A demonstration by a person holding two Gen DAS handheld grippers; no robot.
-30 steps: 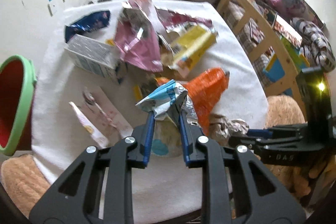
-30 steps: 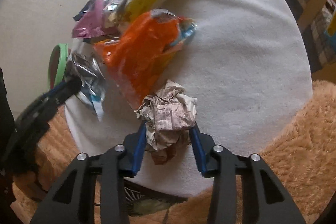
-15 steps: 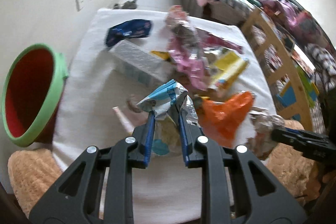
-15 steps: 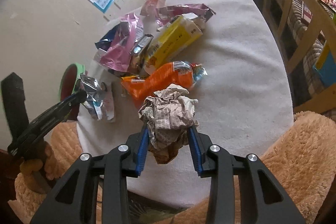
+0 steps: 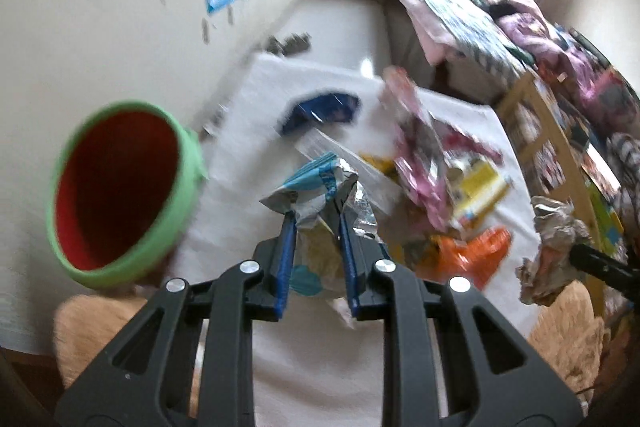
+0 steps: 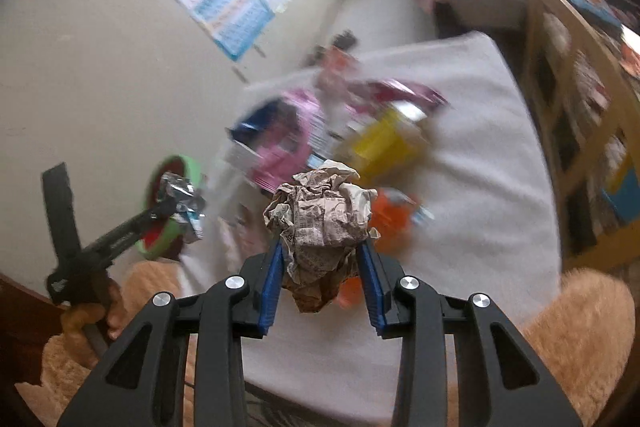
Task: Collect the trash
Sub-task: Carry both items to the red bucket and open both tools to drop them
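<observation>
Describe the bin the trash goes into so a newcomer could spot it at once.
Find the white-covered table, then look off its left edge, by the bare wall. There stands the bin: a round tub with a green rim and red inside, the only open container near the wrappers.

Bin (image 5: pixel 120 187) mouth unobstructed, left of table; wrapper pile (image 5: pixel 432 163) crowds tabletop centre.

Left gripper (image 5: pixel 316 205) has its 2 fingers (image 5: pixel 285 251) clamped tight, tilted steeply downward; right gripper (image 6: pixel 322 247) likewise angled down, fingers (image 6: pixel 370 273) pinched partway together.
</observation>
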